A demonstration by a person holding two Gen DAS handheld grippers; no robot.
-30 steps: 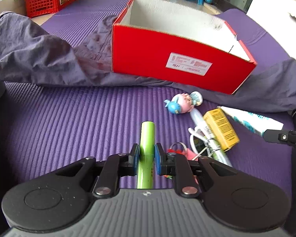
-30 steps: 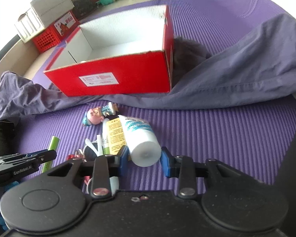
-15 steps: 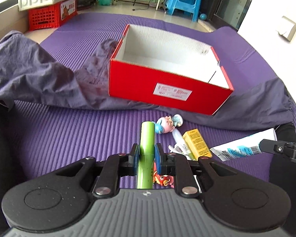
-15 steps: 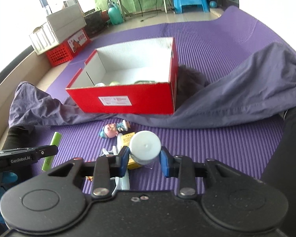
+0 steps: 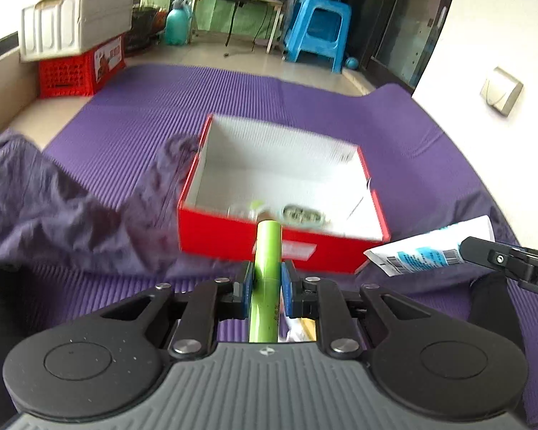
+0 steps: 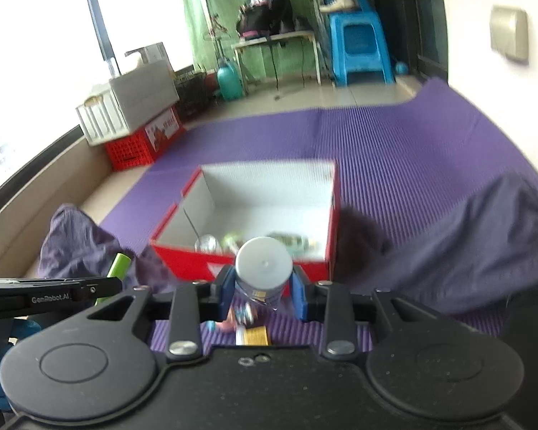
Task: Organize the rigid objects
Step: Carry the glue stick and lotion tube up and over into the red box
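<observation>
Both hand-held grippers have risen since a second ago: the red box, then seen side-on, now shows its white floor and a few items already inside. Left wrist view: left hand-held gripper [image 5: 265,286] clenched on a green tube [image 5: 267,268], long axis running straight ahead along the fingers, far tip overlapping the near wall of the red box [image 5: 233,236]. Box lies directly ahead and below on the purple mat [image 5: 125,125]; right-hand load, a white and blue tube [image 5: 426,251], enters from the right. Right wrist view: right hand-held gripper [image 6: 263,290] grasping the white and blue tube just behind its round cap [image 6: 263,263], cap pointing at the box. Both loads look about equally near; judged next: carry forward over the near wall.
</observation>
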